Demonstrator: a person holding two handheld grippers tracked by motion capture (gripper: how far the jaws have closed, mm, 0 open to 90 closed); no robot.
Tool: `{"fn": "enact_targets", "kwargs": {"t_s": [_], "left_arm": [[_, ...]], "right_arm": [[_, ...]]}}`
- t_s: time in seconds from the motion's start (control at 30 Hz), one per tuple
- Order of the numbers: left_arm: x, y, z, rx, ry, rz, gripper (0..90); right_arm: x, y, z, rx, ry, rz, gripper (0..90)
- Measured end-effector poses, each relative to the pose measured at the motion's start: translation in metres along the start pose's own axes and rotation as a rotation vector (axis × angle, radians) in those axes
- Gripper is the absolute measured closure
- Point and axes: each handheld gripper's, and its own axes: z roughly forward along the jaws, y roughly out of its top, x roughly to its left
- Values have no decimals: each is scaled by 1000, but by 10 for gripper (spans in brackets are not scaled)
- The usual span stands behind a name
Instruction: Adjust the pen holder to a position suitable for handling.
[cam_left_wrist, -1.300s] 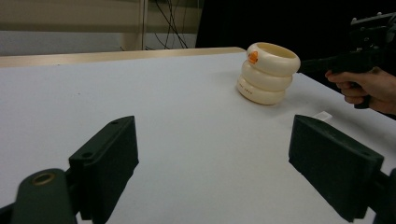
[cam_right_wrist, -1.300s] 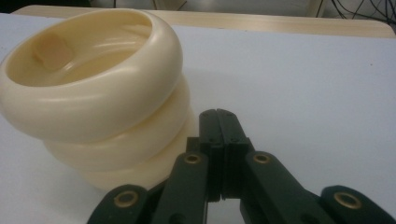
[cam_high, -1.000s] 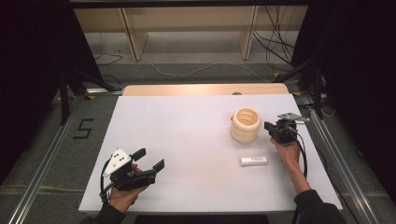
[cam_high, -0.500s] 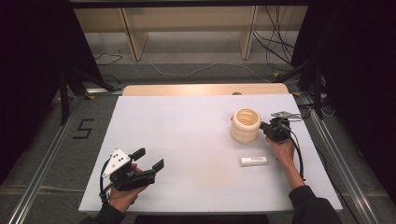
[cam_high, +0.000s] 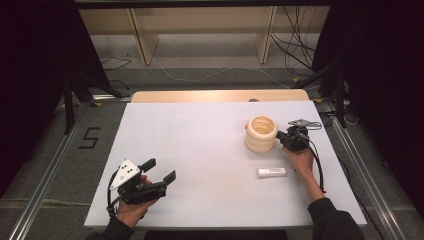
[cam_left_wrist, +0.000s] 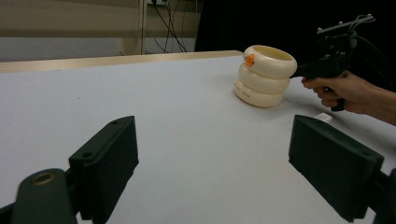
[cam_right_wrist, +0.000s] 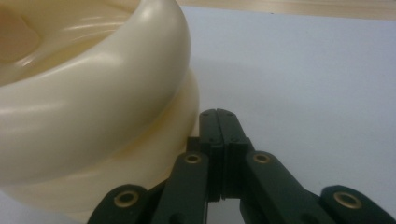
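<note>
The right gripper sits tight against the right side of the cream ringed pot, and its two black jaws are pressed flat together with nothing between them, as the right gripper view makes plain: closed tips just beside the lower ring, perhaps touching it, though I can't say for sure. With the jaws closed like that, this looks like a nudge or a push against the pot's wall, not a grab. The pot stands upright on the white table, toward the far right of the board, three stacked bulges with an open mouth and a small orange mark on its upper ring in the left gripper view. A small white block lies flat nearer the person, just beside the right forearm and apart from the pot. Over at the near left corner, the left gripper hovers low with its jaws spread wide and empty, parked well away, probably waiting its turn.
</note>
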Motion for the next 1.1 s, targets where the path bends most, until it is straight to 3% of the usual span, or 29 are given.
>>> {"fn": "enact_targets", "kwargs": {"t_s": [0.43,0.63,0.9,0.93,1.1], "left_arm": [[0,0,0,1,2,4,149],[0,0,0,3,1,6,149],[0,0,0,4,0,6,149],[0,0,0,5,0,6,149],[0,0,0,7,-1,5,149]], "right_arm": [[20,6,10,12,35,-51,900],[34,8,16,22,49,-99,900],[41,11,19,33,46,-140,900],[42,12,19,43,39,-168,900],[44,17,16,46,40,-169,900]]}}
